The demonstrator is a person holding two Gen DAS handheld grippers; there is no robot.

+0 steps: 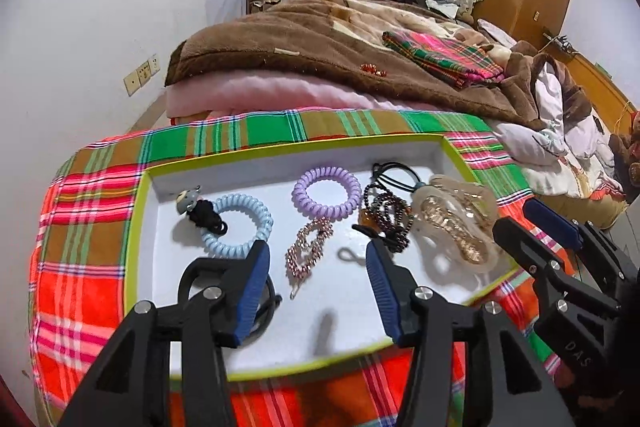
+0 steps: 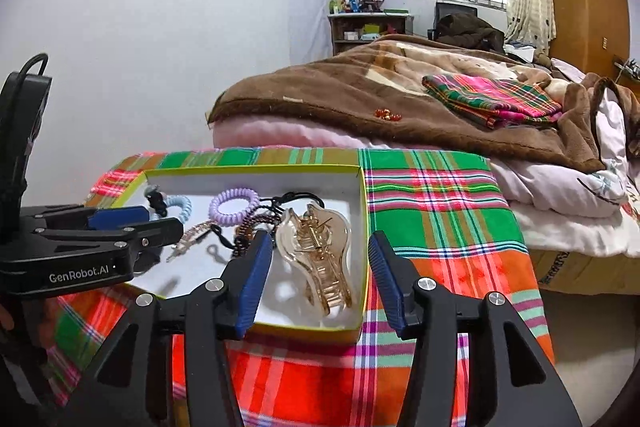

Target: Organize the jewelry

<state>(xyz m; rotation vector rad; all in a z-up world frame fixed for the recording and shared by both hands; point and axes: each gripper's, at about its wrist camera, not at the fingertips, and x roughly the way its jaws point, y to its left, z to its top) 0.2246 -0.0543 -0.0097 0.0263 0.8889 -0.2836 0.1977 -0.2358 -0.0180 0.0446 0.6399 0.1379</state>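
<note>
On the plaid-covered desk (image 1: 100, 211), a white tray (image 1: 156, 219) is seen mid-frame. The rhinestone clip (image 1: 309, 247) lies lengthwise between the open, empty left gripper (image 1: 316, 259) fingers; the right gripper (image 2: 316, 259), also open, is held over the claw clip (image 2: 320, 251).

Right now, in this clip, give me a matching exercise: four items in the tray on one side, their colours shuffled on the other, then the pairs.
Items:
1. Left coil tie
2. Far coil tie
3. Claw clip
4. Beaded clip

Colours:
A. clear amber-gold
B. pale blue
C. pink sparkle
D. lilac

Pairs: 1-B, 2-D, 3-A, 4-C. All four lie in the white tray, both grippers open above it.
</note>
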